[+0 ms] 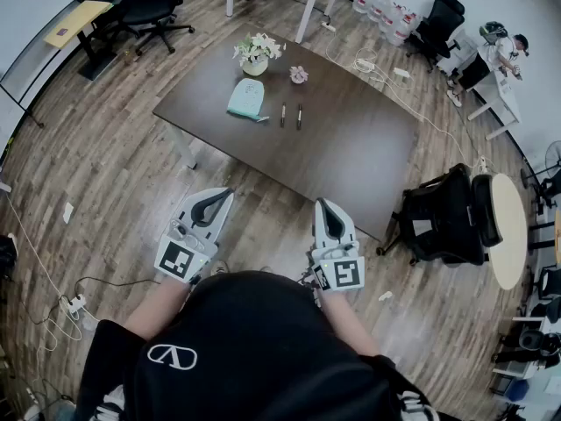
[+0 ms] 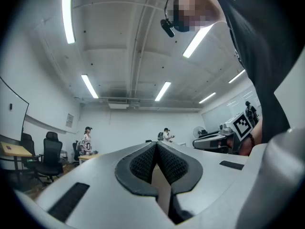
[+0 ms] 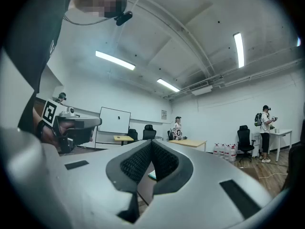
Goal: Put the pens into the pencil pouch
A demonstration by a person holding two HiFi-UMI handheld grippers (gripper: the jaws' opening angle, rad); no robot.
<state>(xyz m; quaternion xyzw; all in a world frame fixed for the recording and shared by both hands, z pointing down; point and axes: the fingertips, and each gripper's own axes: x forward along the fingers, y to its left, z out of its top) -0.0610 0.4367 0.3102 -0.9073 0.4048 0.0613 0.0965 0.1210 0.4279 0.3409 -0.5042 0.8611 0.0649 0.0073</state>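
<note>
Pens (image 1: 283, 115): two are lying side by side, parallel and a little apart, on the dark tabletop (image 1: 351, 147), the second pen (image 1: 299, 117) just to the right of the first. The mint pencil pouch (image 1: 246, 99) is lying flat just to their left, not touching them, with a flower vase (image 1: 255, 53) behind it. Whether the pouch zip is open cannot be told at this range.

No step is being worked yet, so this is being read as pre-approach. Nothing is in the pouch and nothing is being touched.

The left gripper (image 1: 216, 202) and right gripper (image 1: 326, 209) are being held in front of the body over the wooden floor, well short of the tabletop edge. Both are being kept fully closed. Pads are meeting in each gripper view (left (image 2: 156, 149), right (image 3: 151, 147)), with nothing between them.

Next move, as judged:
- The tabletop is to be closed in on first, since pens and pouch are well out of reach.
- Jaws are to be opened before descent.
- One gripper is likely needed to open or steady the pouch mouth.
- The other is to be brought down over a pen, pinching across the barrel. The pens are thin and flat on the surface, so alignment is being flagged as the tight part.
</note>
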